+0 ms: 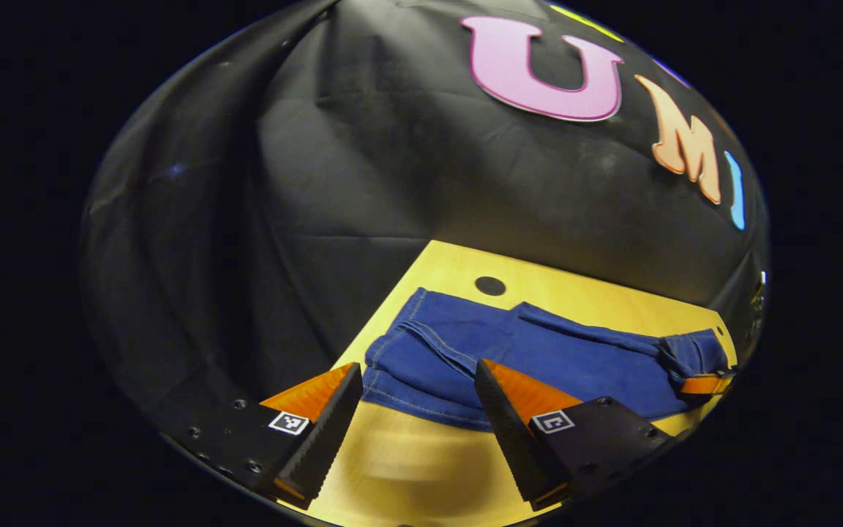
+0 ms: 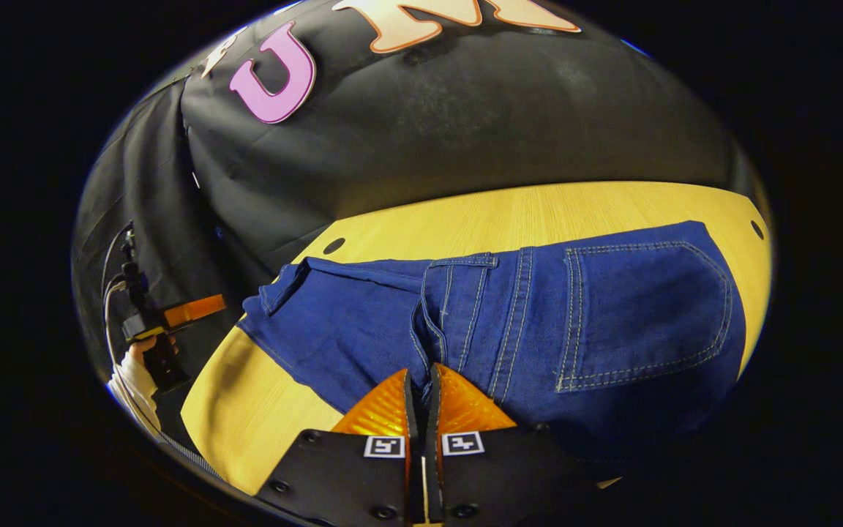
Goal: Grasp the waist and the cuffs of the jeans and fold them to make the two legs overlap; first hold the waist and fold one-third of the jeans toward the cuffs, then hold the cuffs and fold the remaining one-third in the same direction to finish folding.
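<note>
Jeans (image 2: 509,322): deep blue denim with pale contrast stitching along seams and back pocket (image 2: 641,307). Table (image 2: 538,212): yellow wood with fine straight grain and small dark round holes (image 1: 489,285). Booth wall (image 1: 363,168): plain black cloth.

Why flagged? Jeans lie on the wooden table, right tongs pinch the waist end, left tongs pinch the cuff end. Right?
Not quite: the left tongs are open, above the jeans, per the left gripper view. Right tongs do pinch the waist end on the wooden table.

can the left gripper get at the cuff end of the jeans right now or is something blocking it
Probably yes. The left gripper is open and hangs just off the cuff end of the jeans, with only bare table between. The right gripper is shut on the waist end, far off.
</note>
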Available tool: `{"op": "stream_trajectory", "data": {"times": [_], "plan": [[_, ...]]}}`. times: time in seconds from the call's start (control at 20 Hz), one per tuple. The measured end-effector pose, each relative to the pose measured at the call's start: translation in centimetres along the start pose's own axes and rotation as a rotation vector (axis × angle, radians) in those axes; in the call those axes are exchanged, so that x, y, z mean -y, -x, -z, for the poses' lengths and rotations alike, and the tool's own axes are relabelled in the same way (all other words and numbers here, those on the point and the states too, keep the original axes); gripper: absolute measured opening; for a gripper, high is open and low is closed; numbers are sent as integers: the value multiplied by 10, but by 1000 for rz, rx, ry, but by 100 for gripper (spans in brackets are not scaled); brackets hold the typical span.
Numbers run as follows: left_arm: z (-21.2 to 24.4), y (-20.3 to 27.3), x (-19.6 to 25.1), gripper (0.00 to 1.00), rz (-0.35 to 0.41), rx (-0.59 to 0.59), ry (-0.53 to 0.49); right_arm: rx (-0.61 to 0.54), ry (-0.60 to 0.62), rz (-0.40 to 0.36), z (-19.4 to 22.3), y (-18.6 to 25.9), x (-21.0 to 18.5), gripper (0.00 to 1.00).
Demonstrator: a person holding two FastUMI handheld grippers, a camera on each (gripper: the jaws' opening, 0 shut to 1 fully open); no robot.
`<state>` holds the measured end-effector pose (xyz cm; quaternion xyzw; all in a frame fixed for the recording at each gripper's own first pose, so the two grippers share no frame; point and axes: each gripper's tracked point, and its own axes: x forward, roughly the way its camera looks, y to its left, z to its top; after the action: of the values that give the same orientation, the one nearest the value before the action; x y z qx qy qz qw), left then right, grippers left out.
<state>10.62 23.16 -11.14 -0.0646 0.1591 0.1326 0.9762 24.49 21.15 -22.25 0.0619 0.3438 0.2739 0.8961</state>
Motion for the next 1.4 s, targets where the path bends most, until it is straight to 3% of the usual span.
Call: {"op": "stream_trajectory", "data": {"times": [0.2,0.45,0.55,0.65,0.9,0.95,1.05,1.1,1.2,1.35,1.4], "plan": [[17,-32,-16,94,-50,-75,-24,-5,-1,3,10,-6,0,4],[25,-40,-17,94,-31,-108,-27,-9,-10,2,9,-7,1,5],[22,-35,-16,93,-38,-128,-20,-10,-19,-16,9,-6,-3,11],[17,-34,-16,94,-43,-131,-38,-11,-19,-39,7,2,-16,28],[20,-35,-15,92,-29,-146,-60,-1,-16,-45,2,26,-31,98],[18,-35,-15,91,-29,-146,-63,8,-38,-52,-3,35,-33,94],[16,-33,-7,88,-1,-156,-67,16,-84,-45,-10,54,-26,98],[16,-33,-4,76,6,-159,-72,20,-99,-30,-13,62,-19,98],[23,-37,-2,62,12,-166,-89,40,-112,15,-20,78,2,98],[21,-37,6,62,77,-178,-88,38,-125,52,-20,97,22,98],[16,-39,15,43,97,-157,-28,31,-115,69,-18,103,29,98]]}}
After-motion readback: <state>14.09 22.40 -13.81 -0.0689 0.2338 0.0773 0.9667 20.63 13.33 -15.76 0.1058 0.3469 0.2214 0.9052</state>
